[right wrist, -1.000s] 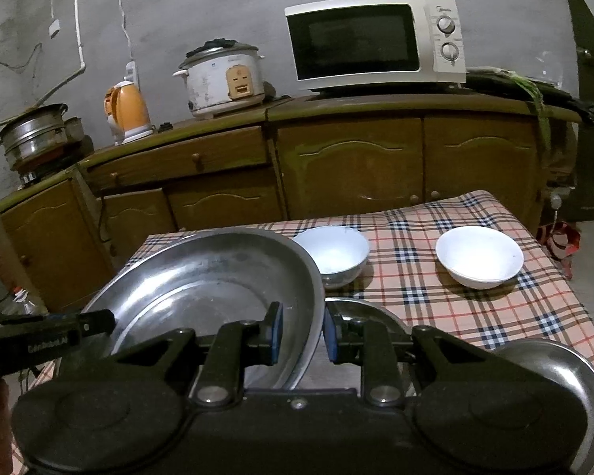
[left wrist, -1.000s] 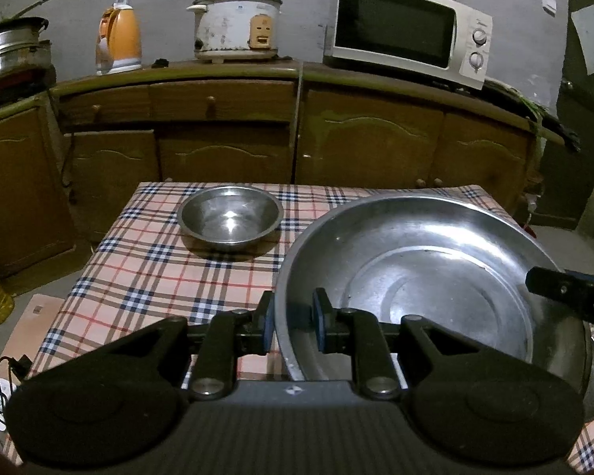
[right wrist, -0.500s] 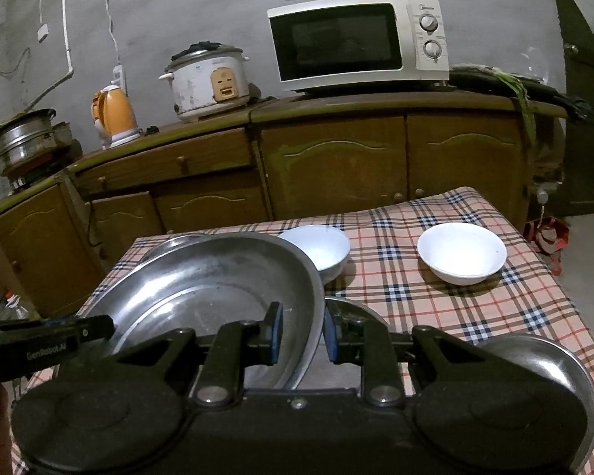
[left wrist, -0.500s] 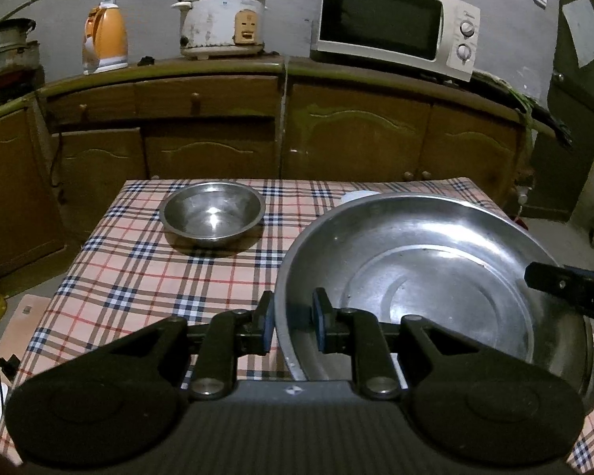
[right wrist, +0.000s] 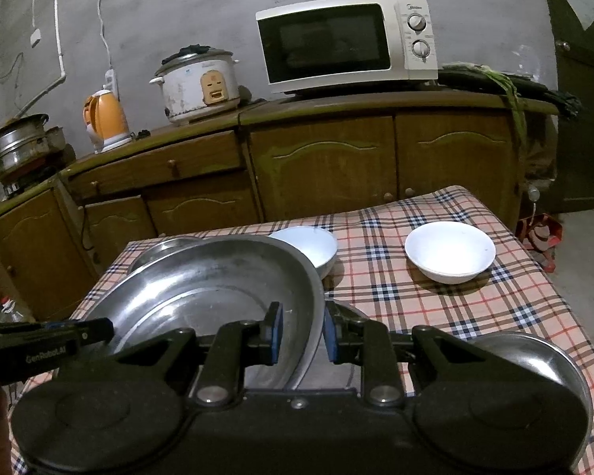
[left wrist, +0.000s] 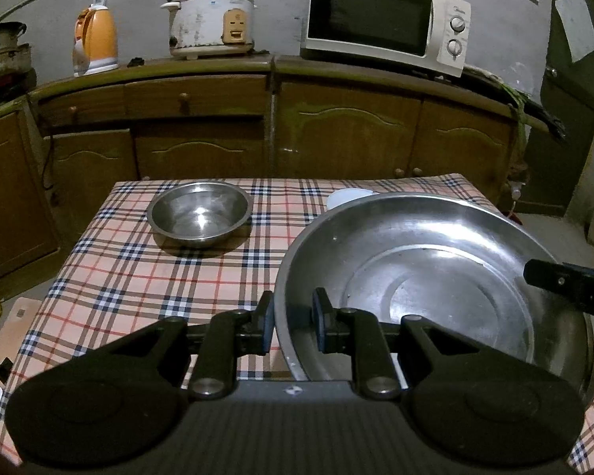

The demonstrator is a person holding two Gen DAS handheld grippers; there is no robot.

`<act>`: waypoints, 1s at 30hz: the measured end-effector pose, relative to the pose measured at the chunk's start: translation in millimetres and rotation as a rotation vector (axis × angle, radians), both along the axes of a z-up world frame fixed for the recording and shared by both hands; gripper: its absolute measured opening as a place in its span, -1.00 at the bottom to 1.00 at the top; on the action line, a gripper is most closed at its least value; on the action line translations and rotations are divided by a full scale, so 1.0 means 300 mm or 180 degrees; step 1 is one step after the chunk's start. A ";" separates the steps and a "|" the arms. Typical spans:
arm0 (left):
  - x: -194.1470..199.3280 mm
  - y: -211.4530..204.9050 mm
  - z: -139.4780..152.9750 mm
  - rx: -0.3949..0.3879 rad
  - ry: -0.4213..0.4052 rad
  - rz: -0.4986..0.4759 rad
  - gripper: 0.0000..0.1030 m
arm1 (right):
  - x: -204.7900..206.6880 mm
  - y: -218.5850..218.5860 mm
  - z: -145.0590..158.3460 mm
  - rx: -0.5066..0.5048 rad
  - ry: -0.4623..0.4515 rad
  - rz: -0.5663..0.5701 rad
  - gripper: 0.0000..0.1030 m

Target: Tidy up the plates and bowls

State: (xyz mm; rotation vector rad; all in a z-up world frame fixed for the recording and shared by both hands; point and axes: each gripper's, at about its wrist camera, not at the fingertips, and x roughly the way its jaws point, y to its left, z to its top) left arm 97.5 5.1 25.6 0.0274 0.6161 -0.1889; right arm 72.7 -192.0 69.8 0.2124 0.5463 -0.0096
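A large steel basin (left wrist: pixel 435 277) fills the right of the left wrist view. My left gripper (left wrist: pixel 293 316) is shut on its near left rim. In the right wrist view the same basin (right wrist: pixel 202 289) lies to the left, and my right gripper (right wrist: pixel 301 328) is shut on its right rim. The basin hangs tilted above the checked tablecloth (right wrist: pixel 415 297). A small steel bowl (left wrist: pixel 200 217) sits at the far left of the table. Two white bowls (right wrist: pixel 309 245) (right wrist: pixel 449 251) stand at the far right; the basin partly hides the nearer one.
A steel dish (right wrist: pixel 526 360) lies at the table's near right corner, and another steel rim (right wrist: pixel 348 312) shows under the basin. Behind the table a wooden counter (left wrist: pixel 273 67) carries a microwave (left wrist: pixel 384 19), a rice cooker (left wrist: pixel 210 19) and an orange kettle (left wrist: pixel 95 39).
Both grippers keep their hold on the basin. The background has drifted slightly to the left in both views.
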 end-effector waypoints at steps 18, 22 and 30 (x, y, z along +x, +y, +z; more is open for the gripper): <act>0.006 -0.025 -0.011 0.0019 0.0019 -0.0045 -0.60 | -0.008 -0.014 -0.004 0.0010 0.0016 -0.0052 -0.44; 0.007 -0.027 -0.014 0.0020 0.0022 -0.0054 -0.60 | -0.007 -0.016 -0.006 0.0018 0.0020 -0.0067 -0.44; 0.011 -0.034 -0.018 0.0016 0.0030 -0.0067 -0.60 | -0.007 -0.026 -0.012 0.0030 0.0027 -0.0087 -0.44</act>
